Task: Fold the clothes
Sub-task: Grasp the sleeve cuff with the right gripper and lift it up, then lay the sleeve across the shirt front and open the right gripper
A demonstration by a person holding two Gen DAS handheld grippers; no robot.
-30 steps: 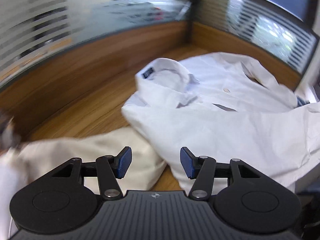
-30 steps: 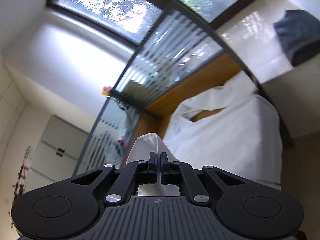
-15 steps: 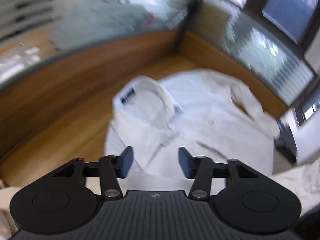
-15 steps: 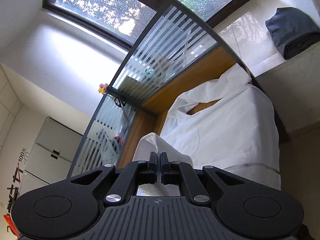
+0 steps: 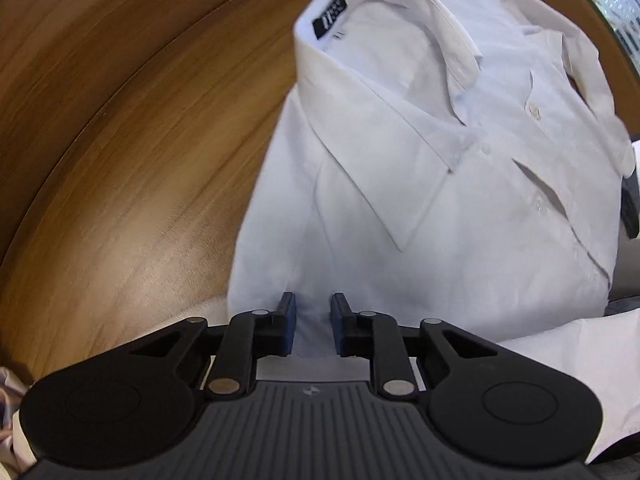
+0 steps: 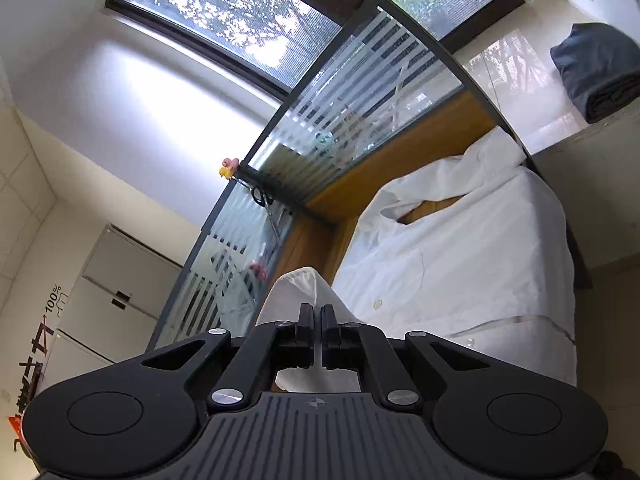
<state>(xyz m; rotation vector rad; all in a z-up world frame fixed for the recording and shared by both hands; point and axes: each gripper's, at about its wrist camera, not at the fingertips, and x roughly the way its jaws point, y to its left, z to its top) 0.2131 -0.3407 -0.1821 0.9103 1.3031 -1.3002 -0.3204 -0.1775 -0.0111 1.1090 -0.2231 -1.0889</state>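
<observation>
Listing contents: one moment, two wrist views.
Writing: black neck label (image 5: pixel 329 24) inside the collar, white print too blurred to read; "100%" (image 6: pixel 53 299) on the wall sign (right view only).
Left gripper (image 5: pixel 313 328): jaws narrowly apart, a fold of the folded white shirt (image 5: pixel 460 168) between the blue pads; actual pinch cannot be told.
Right gripper (image 6: pixel 317 334): jaws closed to a slit on a raised peak of white cloth (image 6: pixel 300 292).
Task item: folded white shirt, collar up, lying on the wooden desk (image 5: pixel 120 140).
Right view alone: spread white shirt (image 6: pixel 460 264), striped glass partition (image 6: pixel 360 92), dark folded garment (image 6: pixel 600 68).
</observation>
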